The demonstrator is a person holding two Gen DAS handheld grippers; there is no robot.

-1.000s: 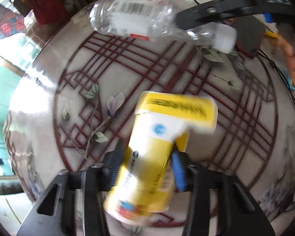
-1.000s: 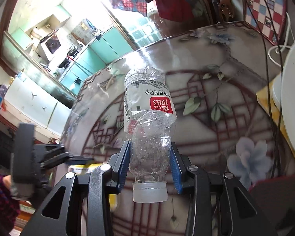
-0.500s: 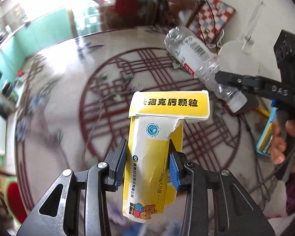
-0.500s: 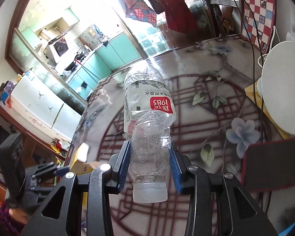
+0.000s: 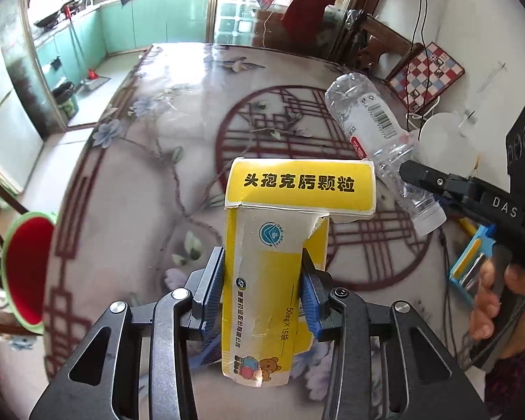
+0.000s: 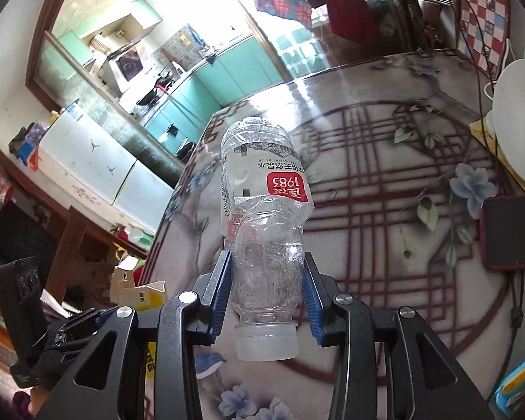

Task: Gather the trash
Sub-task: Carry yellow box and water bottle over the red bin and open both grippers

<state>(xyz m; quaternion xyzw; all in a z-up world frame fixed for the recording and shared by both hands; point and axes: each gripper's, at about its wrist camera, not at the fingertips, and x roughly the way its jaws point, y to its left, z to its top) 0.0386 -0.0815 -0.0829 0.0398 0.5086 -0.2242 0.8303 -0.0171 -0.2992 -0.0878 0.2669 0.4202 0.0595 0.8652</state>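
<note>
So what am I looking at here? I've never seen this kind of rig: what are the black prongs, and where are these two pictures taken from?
There is no robot: a person carries a hand-held claw in each hand, each with a camera looking along its two prongs. The left camera's picture shows the left claw clamped on a torn yellow medicine carton. The right camera's picture shows the right claw clamped on a crumpled clear water bottle, cap toward the camera. Below lies a glossy flower-patterned table with a dark phone on it. A red bin with a green rim stands beside the table.
</note>
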